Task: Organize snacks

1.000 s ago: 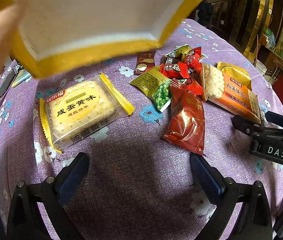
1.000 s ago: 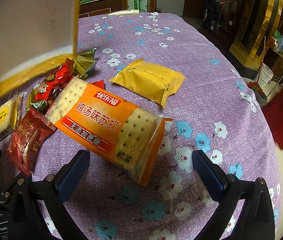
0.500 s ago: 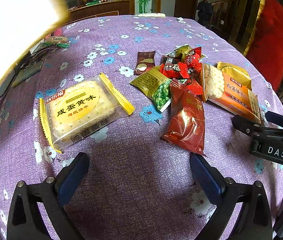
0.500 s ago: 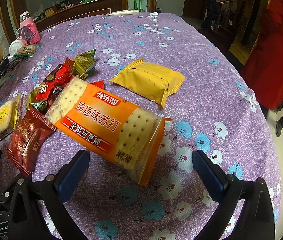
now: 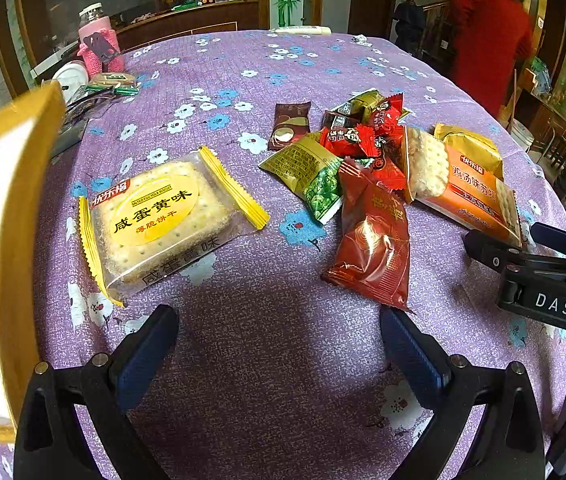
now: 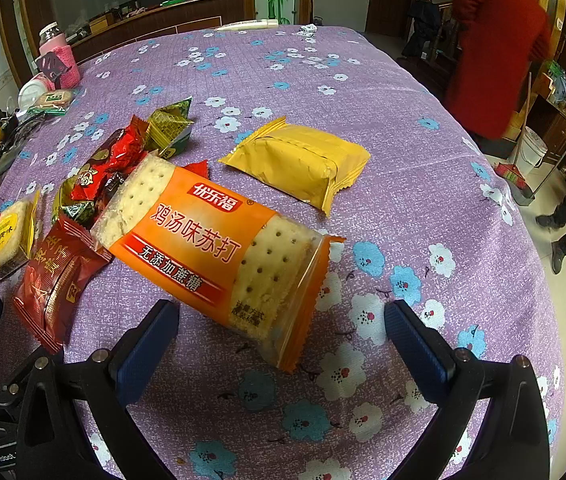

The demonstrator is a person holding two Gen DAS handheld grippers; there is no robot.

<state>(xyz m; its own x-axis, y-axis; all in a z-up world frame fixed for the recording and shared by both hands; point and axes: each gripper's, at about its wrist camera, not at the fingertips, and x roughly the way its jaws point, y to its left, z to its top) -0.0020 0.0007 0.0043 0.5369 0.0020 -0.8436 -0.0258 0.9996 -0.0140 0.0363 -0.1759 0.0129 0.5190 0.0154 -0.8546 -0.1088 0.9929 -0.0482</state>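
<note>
Purple floral desk; both claws wide, empty. Risk: right claw crushing orange cracker pack if squeezed hard.

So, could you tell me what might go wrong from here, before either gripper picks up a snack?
1. The small packets are heaped together: the red candies lie on the green pea packet and against the orange cracker pack, so a grab there may drag neighbours.
2. The open right gripper faces the cracker pack's crimped end; a pinch there may slip or crush crackers.
3. The yellow-edged box crowds the left edge, near the egg-yolk biscuit pack.
</note>
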